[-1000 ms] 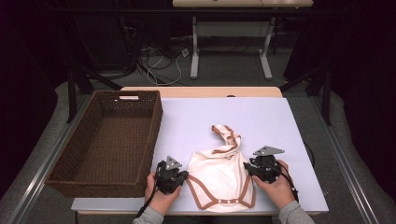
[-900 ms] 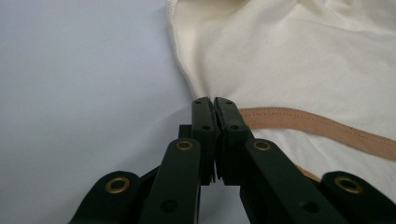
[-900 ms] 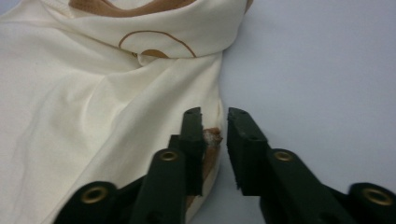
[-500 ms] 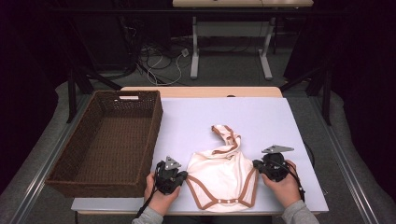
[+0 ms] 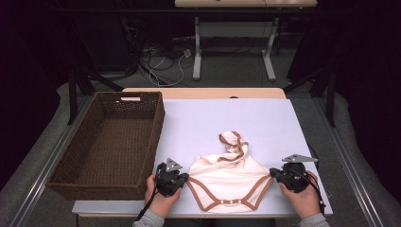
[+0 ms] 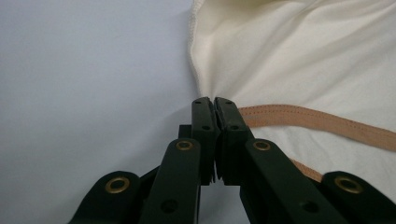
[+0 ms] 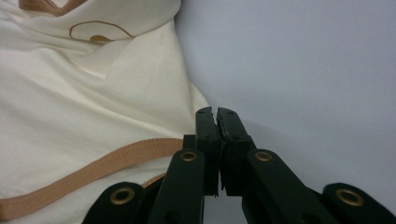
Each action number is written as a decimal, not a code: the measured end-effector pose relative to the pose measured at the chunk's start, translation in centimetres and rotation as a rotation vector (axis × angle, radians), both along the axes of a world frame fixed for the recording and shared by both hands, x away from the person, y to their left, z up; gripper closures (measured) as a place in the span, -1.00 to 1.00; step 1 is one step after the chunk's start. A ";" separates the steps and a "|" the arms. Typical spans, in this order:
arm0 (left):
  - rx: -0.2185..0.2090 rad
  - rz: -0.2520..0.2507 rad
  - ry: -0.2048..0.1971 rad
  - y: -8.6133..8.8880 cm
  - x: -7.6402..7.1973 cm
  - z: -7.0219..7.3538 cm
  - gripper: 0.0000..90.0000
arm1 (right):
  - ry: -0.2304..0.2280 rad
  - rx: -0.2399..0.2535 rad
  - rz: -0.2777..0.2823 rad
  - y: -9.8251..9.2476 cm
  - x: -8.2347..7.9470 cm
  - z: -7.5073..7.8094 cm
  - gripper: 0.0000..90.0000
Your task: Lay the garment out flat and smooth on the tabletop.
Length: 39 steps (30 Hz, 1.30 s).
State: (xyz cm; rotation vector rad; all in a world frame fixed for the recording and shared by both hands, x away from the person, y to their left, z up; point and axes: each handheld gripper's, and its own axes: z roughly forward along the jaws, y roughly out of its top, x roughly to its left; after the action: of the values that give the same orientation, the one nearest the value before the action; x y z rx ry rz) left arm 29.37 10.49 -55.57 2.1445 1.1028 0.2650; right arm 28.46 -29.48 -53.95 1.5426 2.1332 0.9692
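Our left gripper [image 6: 215,105] has its jaws closed on the left side edge of the bodysuit [image 5: 228,177], just above the tan binding [image 6: 322,122] of the leg opening; the cream cloth gathers into a small point between them. Our right gripper [image 7: 215,114] also has its jaws pressed together, and they pinch the right side corner of the garment, where the cloth comes to a thin tip beside the jaws. These right jaws have just been closing, and the cloth is now between them.

Compared with a second ago, our right hand [image 5: 302,198] has gone outward to the right, and the lower part of the garment now lies wider and flatter between the two grippers. We judge that the spreading step is in hand: both sides are held, so the cloth can be pulled smooth for folding.

The bodysuit lies on the pale counter [image 5: 265,118] near its front edge, snaps toward us, and its upper part [image 5: 233,144] is bunched and twisted. The wicker basket [image 5: 90,177] stands at the left, just beside our left hand [image 5: 163,201], and nothing is inside it.
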 end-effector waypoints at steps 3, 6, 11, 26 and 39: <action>-0.005 0.002 0.000 0.0 0.1 0.0 0.95 | 0.013 -0.003 -0.008 -0.3 -0.2 -0.3 0.96; -0.010 0.001 0.003 0.1 0.1 -0.1 0.95 | 0.035 0.014 -0.018 -0.6 0.1 -0.7 0.96; -0.014 0.000 0.004 0.2 0.1 -0.1 0.93 | 0.040 0.006 -0.011 -0.3 0.1 -0.9 0.96; -0.018 -0.007 -0.024 0.1 -0.1 0.1 0.65 | 0.000 0.056 0.019 -0.7 0.1 -0.4 0.72; -0.032 -0.033 -0.074 -0.3 -0.2 -0.2 0.26 | -0.118 0.061 0.083 -0.2 0.2 -0.4 0.29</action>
State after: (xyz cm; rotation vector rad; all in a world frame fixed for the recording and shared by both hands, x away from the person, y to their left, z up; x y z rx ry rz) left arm 29.14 10.21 -55.77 2.1053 1.0221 0.3067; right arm 28.63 -29.68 -54.38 1.3969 2.1178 1.1342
